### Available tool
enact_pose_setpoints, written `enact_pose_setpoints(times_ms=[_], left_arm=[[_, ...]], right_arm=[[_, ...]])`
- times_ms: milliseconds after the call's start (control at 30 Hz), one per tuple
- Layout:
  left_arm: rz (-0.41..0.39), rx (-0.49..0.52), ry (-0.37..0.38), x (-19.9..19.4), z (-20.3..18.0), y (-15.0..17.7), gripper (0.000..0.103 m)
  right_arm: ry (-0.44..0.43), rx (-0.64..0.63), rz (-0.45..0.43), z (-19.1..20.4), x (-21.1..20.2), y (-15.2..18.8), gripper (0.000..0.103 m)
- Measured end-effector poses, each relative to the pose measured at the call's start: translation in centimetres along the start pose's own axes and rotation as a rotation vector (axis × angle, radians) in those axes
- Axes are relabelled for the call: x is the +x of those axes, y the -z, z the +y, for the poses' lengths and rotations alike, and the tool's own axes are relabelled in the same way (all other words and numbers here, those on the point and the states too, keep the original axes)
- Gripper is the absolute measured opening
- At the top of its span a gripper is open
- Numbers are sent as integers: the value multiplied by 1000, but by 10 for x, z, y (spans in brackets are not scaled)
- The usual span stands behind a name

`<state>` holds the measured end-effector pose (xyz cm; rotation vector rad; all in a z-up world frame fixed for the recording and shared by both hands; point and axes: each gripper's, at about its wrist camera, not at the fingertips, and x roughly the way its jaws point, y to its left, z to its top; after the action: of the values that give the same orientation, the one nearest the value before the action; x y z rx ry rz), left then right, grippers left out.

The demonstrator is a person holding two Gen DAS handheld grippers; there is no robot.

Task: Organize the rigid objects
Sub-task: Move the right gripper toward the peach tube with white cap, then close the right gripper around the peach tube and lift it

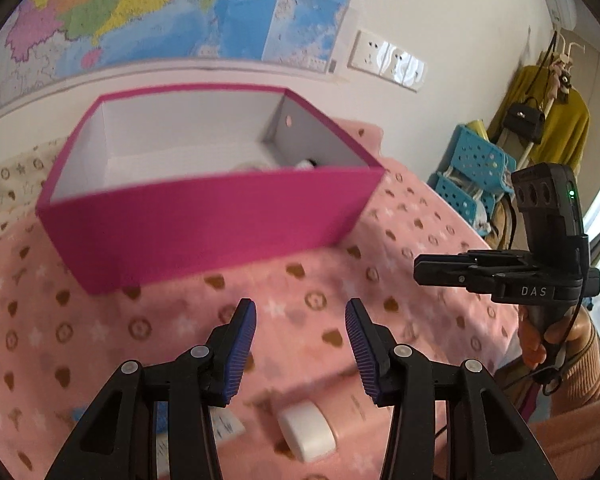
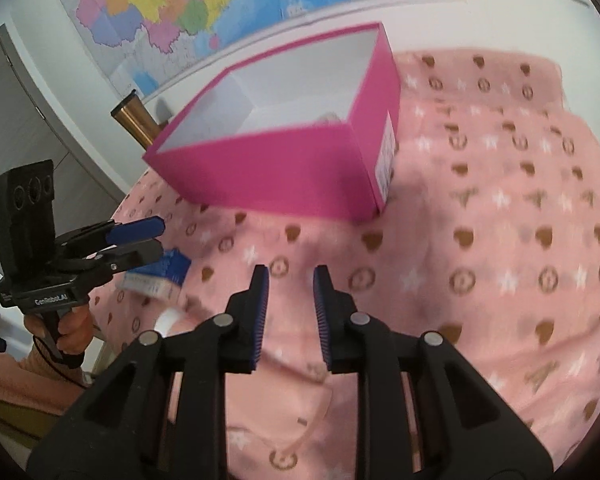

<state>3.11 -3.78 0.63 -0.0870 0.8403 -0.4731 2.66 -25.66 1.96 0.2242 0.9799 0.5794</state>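
An open magenta box [image 1: 204, 224] with white inner walls stands on the pink patterned blanket [image 1: 307, 280]; something white and dark [image 1: 304, 165] peeks over its near wall. My left gripper [image 1: 300, 307] hovers in front of the box, open, nothing between its blue pads. Below it lie a white rounded object [image 1: 305, 434] and a blue-and-white carton [image 2: 160, 276]. In the right wrist view the magenta box [image 2: 276, 168] sits ahead. My right gripper [image 2: 292, 272] is open with a narrow empty gap. Each gripper shows in the other's view: right gripper [image 1: 419, 270], left gripper [image 2: 156, 240].
A bronze tumbler [image 2: 134, 118] stands behind the box's left corner. A map [image 1: 140, 8] and wall sockets [image 1: 387, 60] are on the wall. Blue perforated baskets [image 1: 475, 164] and a rack with a yellow garment [image 1: 555, 128] stand off the bed's right side.
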Motion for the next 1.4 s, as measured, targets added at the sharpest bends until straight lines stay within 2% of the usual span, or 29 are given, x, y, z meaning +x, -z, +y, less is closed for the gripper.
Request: enact_pose_setpoints(times_ms=[67,267,400,633,833,1200,1400], left_arm=[[11,-3,-8,-1,-2,10,47],[49,-12,-13,-7,-4,30,47],[69,-37,-12,-9,-1,39,47],[112,-40,18,-8,-7,53,47],[141,-40,28,-5,-10,60,47],[148,-61,52,-1,-11,61,50],[146,-72,48,-1,-11,59,56]], right_arm=[[-5,17,18,-3,0,12,33],[-5,60,87,-10,1,40,35],[-14,84,115,-13,-2,56,41],[-11,93,159,-12,-2,72,41],[-24,87,158,-6,0,76,42],[-29,109,129,-5,2,75,46],[-16,92,127,-1,2,72,48]])
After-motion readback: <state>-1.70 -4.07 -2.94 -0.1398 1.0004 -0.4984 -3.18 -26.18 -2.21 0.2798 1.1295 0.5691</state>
